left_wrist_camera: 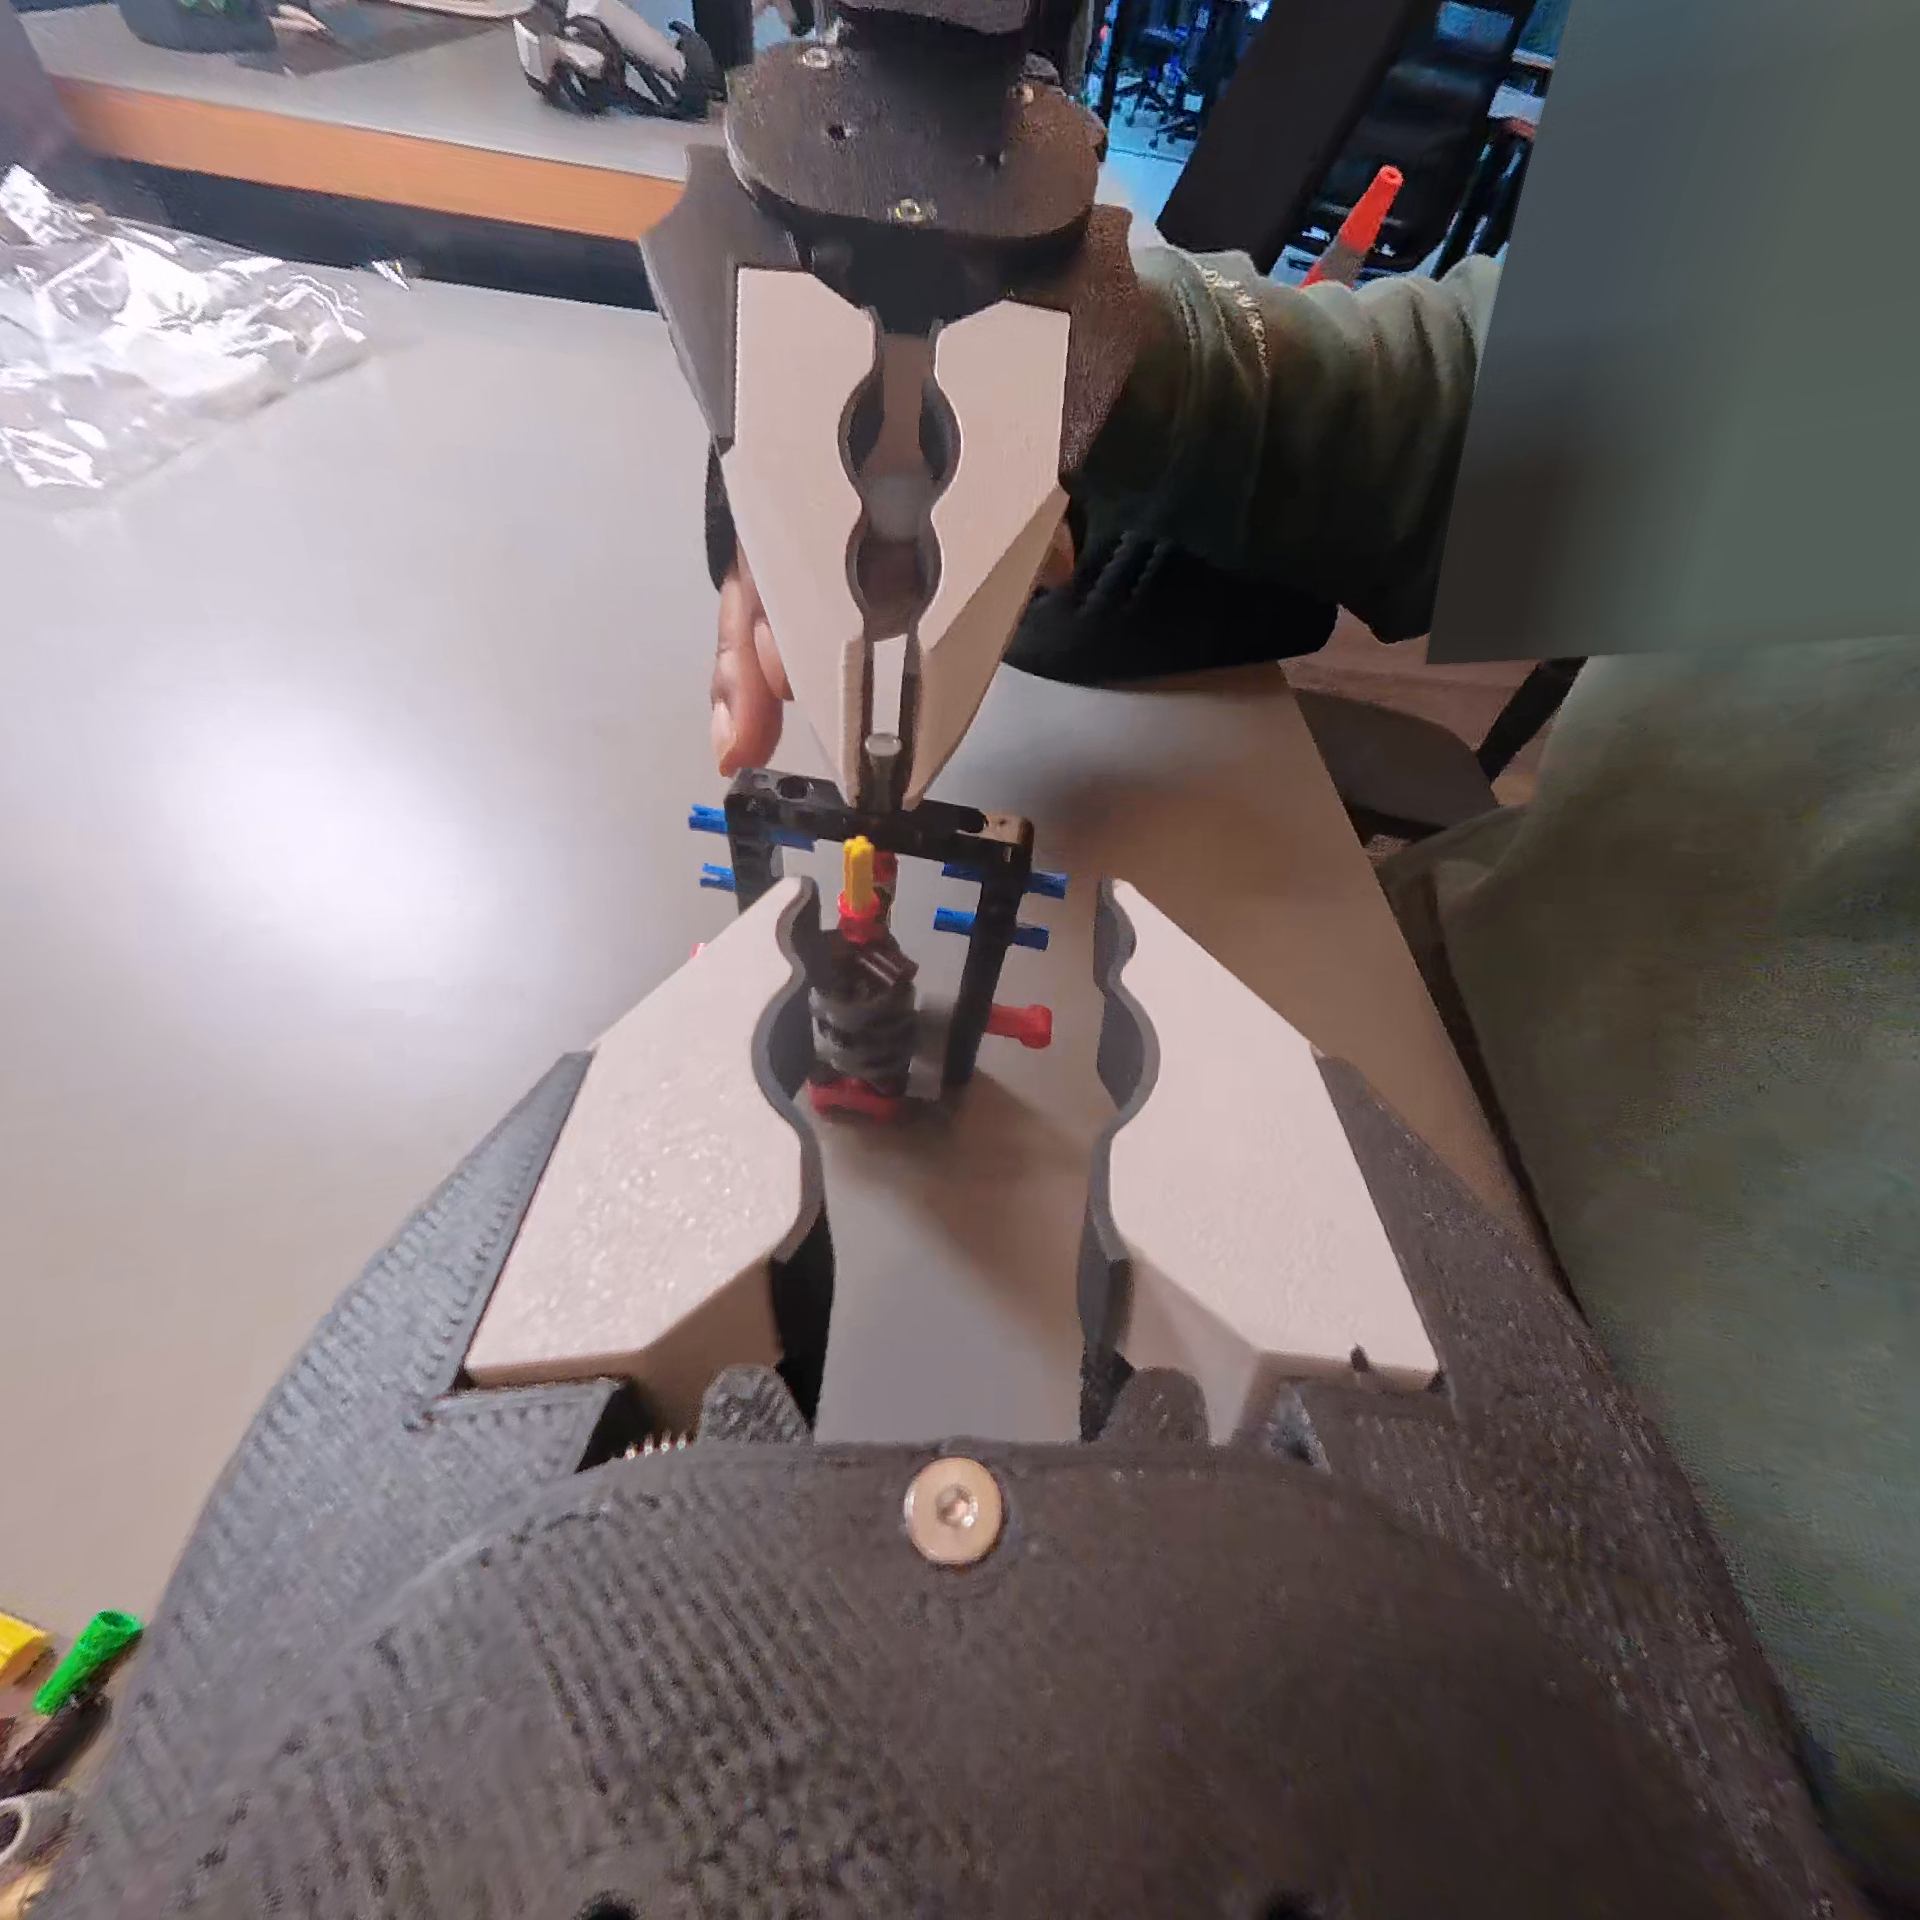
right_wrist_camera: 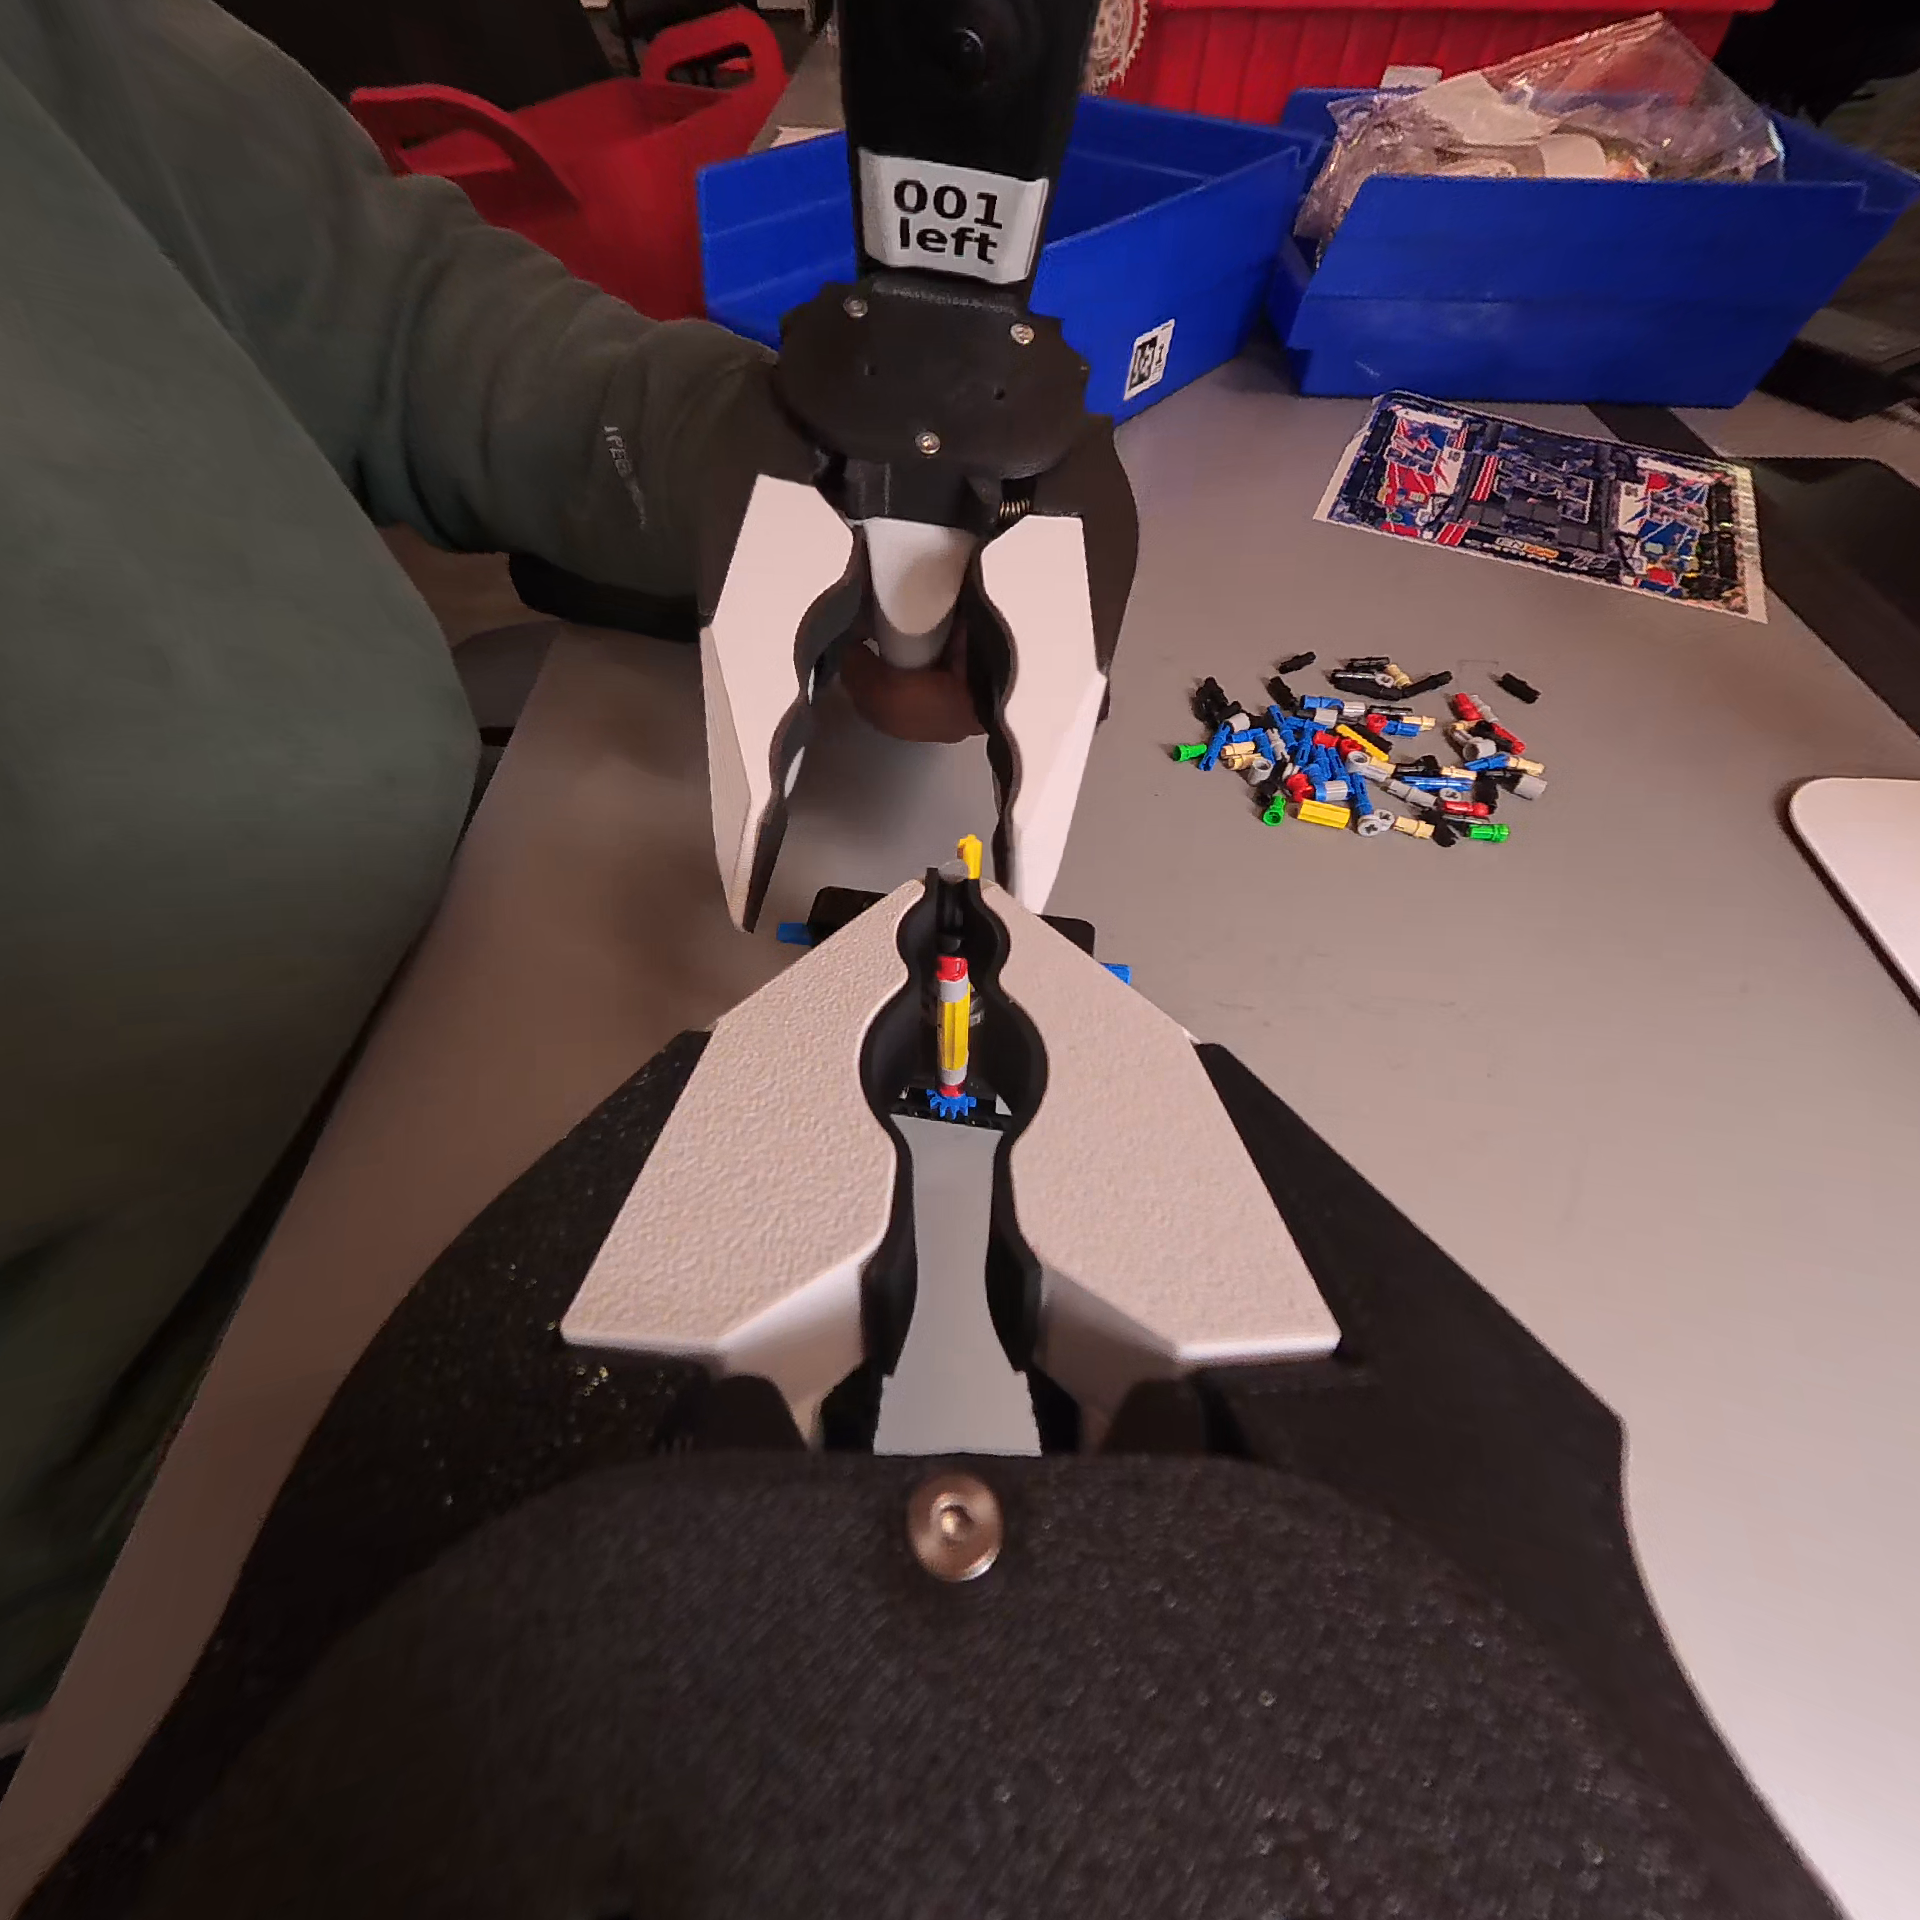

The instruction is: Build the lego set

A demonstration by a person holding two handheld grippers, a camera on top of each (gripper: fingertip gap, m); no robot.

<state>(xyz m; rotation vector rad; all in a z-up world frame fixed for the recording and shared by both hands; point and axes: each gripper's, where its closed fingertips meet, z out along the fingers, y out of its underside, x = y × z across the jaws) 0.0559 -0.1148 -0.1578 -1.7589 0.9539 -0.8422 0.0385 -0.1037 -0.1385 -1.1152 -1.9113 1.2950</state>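
Note:
The lego assembly [left_wrist_camera: 987, 977] stands on the grey table [left_wrist_camera: 312, 727]. It is a black frame with blue and red pins, and inside it a yellow axle carries black gears. My left gripper [left_wrist_camera: 951, 891] is open, one finger on each side of the assembly. My right gripper [left_wrist_camera: 883, 798] comes from the far side, shut on a small grey pin [left_wrist_camera: 883, 756] at the frame's top beam. In the right wrist view my right gripper [right_wrist_camera: 951, 896] holds the pin [right_wrist_camera: 948, 878] over the yellow axle [right_wrist_camera: 951, 1023] and a blue gear [right_wrist_camera: 948, 1103]. The open left gripper [right_wrist_camera: 885, 904] faces it.
A pile of loose small pieces [right_wrist_camera: 1361, 753] lies to the right, with a printed sheet [right_wrist_camera: 1548, 509] beyond it. Blue bins [right_wrist_camera: 1558, 281] and a red container [right_wrist_camera: 582, 177] stand at the back. A clear plastic bag [left_wrist_camera: 135, 322] lies far left. A few loose pieces [left_wrist_camera: 83, 1652] lie near my left gripper.

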